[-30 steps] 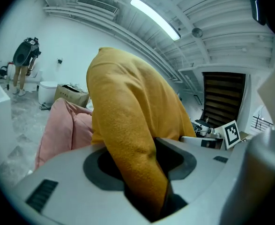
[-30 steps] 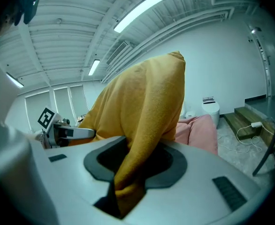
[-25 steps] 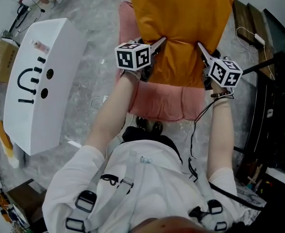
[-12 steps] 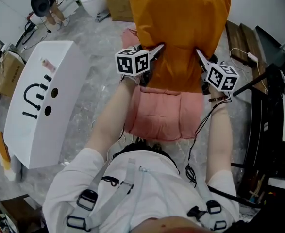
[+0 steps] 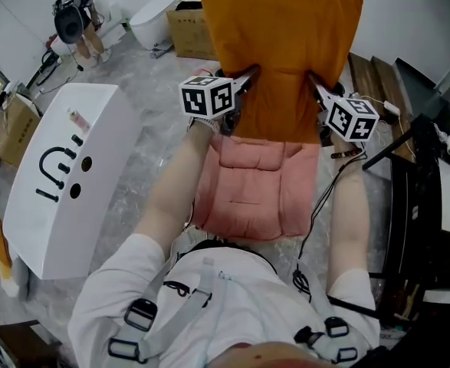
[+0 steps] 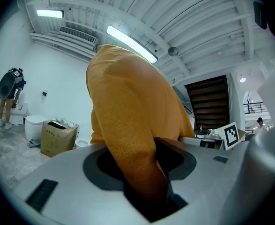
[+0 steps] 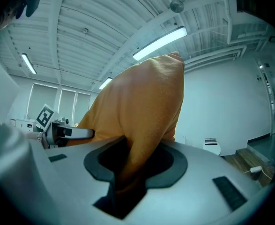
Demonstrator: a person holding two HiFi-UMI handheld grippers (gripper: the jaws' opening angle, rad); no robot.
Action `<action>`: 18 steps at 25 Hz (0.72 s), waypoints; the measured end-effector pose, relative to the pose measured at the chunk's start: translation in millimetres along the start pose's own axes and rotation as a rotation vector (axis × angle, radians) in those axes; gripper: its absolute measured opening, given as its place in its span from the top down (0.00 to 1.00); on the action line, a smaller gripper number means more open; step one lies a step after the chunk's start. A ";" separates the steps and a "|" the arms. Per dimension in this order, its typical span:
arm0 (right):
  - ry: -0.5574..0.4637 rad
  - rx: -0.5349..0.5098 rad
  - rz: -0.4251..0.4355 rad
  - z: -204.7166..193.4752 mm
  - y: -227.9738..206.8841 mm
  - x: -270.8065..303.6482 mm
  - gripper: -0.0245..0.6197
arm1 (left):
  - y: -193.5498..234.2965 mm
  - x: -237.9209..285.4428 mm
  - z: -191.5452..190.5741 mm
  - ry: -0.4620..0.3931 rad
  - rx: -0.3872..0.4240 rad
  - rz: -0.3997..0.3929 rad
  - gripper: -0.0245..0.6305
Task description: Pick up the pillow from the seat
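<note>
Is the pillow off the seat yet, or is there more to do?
Done: the orange pillow is held up off the pink seat, which lies bare. In hand: the left gripper and the right gripper each pinch a lower edge of the pillow. Left: nothing of the pick-up that I can see.

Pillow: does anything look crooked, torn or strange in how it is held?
Nothing stands out. The pillow hangs upright above the seat, with the left gripper and right gripper each shut on one lower side. Its fabric bunches in the jaws, with no tear visible.
</note>
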State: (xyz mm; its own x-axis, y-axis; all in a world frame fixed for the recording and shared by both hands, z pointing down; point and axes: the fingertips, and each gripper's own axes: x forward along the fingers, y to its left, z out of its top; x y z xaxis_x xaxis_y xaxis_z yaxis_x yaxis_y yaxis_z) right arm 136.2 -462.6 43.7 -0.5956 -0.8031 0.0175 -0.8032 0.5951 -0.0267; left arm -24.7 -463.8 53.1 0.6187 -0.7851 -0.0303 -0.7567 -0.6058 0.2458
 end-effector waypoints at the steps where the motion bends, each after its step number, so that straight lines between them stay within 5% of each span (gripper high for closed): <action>1: -0.009 -0.009 -0.003 7.8 -0.5 0.0 0.74 | -1.6 1.4 7.2 -0.010 0.006 -0.003 0.64; 18: -0.160 -0.151 -0.026 112.2 21.3 -12.6 0.73 | -31.4 -13.2 107.5 -0.165 0.098 -0.080 0.64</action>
State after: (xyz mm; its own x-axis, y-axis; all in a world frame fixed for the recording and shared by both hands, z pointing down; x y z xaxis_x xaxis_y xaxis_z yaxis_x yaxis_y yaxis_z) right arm 127.8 -443.2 -69.2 -0.5747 -0.8057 -0.1433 -0.8181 0.5619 0.1219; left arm -31.9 -448.3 -58.3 0.6408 -0.7395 -0.2062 -0.7283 -0.6705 0.1415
